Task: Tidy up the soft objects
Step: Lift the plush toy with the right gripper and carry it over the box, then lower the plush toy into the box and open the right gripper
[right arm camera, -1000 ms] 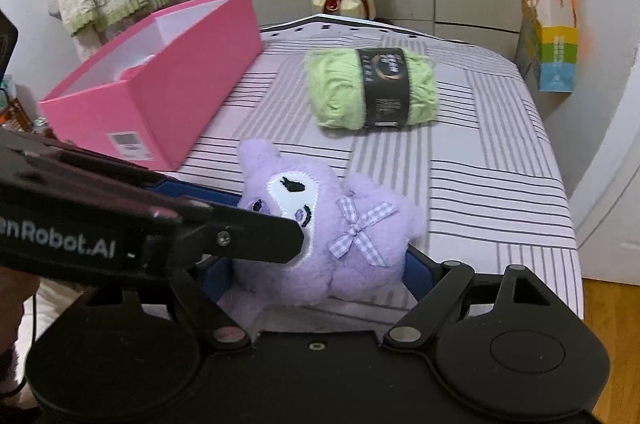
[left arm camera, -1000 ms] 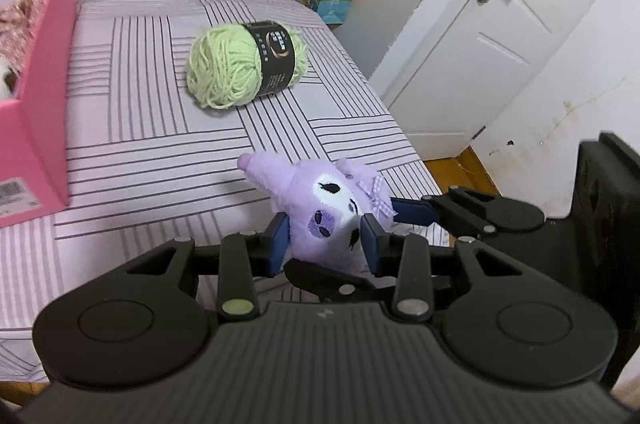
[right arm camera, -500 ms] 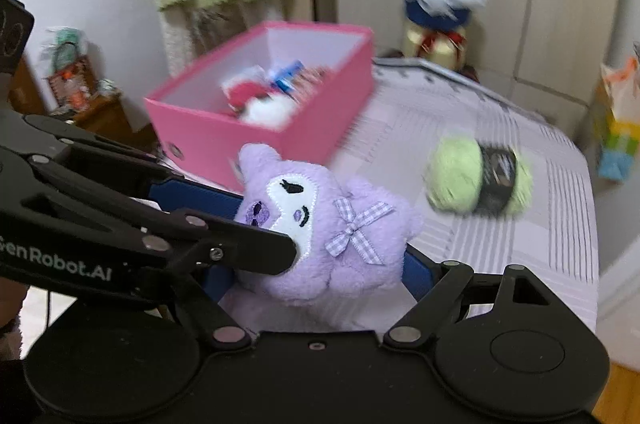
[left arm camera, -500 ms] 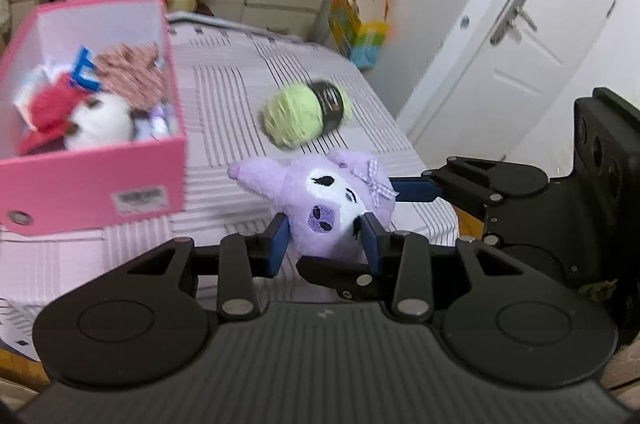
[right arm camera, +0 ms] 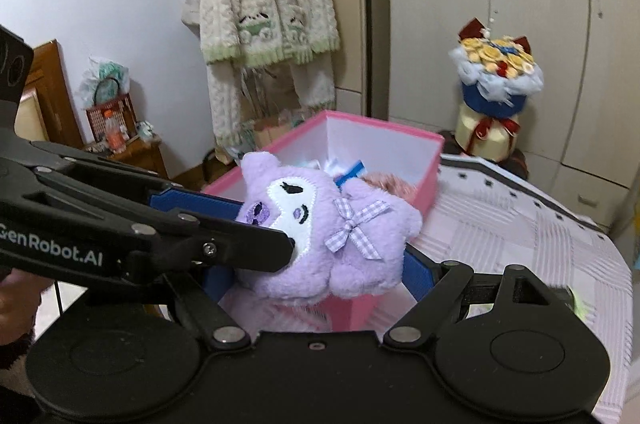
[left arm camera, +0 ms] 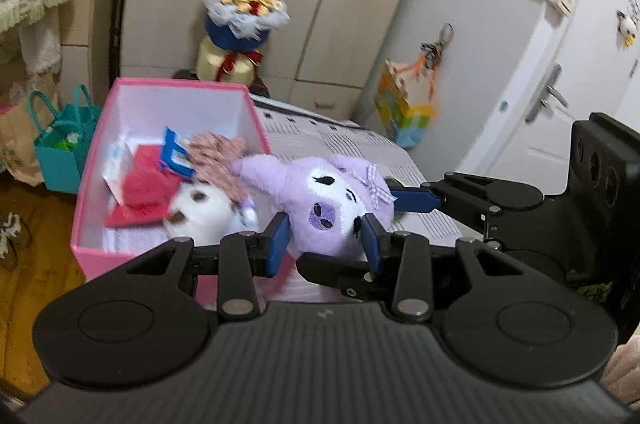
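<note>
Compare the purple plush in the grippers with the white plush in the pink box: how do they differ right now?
The purple plush is held up off the surface, gripped between the pads of both the left gripper and the right gripper; the white plush lies loose in the pink box. The purple one wears a checked bow; the white one shows brown spots. Both are soft stuffed toys.

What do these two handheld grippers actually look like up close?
Both are matte black plastic. The left gripper has a ribbed body, two round discs, jointed link bars with silver pins and blue finger pads. The right gripper matches it. White "GenRobot.AI" lettering runs along the left gripper's side.
</note>
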`<state>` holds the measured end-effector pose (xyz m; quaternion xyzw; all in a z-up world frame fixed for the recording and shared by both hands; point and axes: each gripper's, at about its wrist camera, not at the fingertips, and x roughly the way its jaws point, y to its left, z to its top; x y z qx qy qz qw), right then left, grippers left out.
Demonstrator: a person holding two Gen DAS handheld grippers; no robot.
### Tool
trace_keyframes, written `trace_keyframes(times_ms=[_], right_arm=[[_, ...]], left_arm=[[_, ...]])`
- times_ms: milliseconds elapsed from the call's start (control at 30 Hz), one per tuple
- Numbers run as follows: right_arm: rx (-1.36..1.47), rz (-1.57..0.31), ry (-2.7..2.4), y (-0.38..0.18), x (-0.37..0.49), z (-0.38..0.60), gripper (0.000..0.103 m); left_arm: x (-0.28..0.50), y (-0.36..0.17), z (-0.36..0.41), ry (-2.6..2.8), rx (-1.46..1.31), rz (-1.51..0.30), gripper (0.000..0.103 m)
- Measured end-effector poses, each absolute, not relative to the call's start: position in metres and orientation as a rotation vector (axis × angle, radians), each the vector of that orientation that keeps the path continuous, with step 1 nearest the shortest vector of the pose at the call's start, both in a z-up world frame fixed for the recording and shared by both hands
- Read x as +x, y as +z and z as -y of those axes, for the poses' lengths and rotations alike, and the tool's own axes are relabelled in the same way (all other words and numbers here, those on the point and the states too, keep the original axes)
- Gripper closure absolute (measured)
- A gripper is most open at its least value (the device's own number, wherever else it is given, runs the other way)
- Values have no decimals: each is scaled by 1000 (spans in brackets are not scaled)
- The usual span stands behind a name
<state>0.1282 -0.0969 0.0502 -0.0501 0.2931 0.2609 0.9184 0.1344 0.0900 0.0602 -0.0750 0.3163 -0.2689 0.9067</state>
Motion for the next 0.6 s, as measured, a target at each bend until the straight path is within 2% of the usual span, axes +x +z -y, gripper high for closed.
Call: trace_keyframes(times_ms=[333, 600], right_arm=[[-103, -559, 598, 48, 197, 66, 16], [-74, -649, 640, 24, 257, 52, 16]], left_arm=[[195, 55, -120, -461, -192, -618, 63], [253, 33, -129, -384, -224, -699, 63]])
